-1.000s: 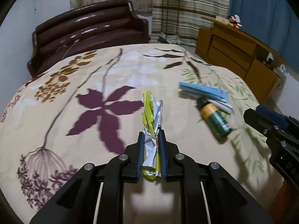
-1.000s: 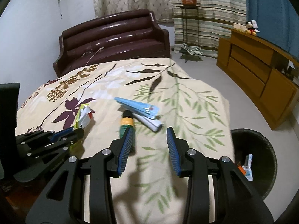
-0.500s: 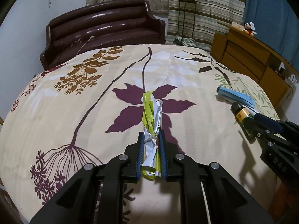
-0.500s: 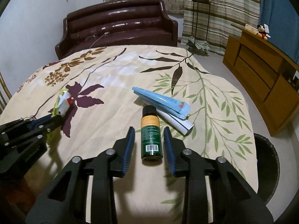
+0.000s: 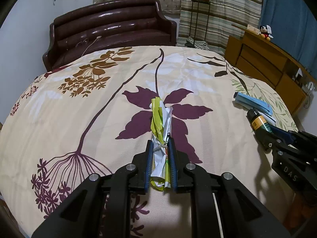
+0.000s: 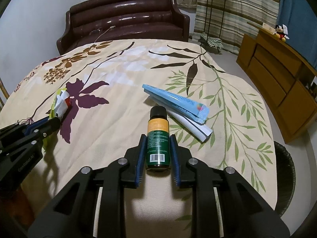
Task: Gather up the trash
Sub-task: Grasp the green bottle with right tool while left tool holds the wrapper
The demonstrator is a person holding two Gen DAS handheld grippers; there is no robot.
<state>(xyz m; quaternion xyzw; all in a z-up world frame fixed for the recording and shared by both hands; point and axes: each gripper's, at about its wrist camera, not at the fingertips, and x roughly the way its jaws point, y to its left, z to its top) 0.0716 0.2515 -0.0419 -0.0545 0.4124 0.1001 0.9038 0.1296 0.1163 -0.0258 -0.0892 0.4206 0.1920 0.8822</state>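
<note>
The left gripper (image 5: 160, 150) had its jaws pinched tight on a crumpled yellow-green and white wrapper (image 5: 160, 125), which stuck out forward beyond the fingertips, above the floral bedspread (image 5: 83, 123). The right gripper (image 6: 158, 144) pointed down at the bed with a small bottle (image 6: 158, 138) lying between its jaws; the jaws were closing, and a thin gap showed on either side, so the pads were not yet pressing on it. The bottle had a black cap, an orange band and a dark green label with a barcode, and lay on its side with the cap pointing away. Just beyond and to its right a light blue tube (image 6: 174, 101) lay across a white tube (image 6: 190, 125), the blue one almost touching the cap. A dark wicker bin (image 6: 285, 174) stood on the floor at the bed's right edge. A brown leather sofa (image 6: 126, 19) stood past the far end of the bed and a wooden cabinet (image 6: 277, 73) on the right.
</note>
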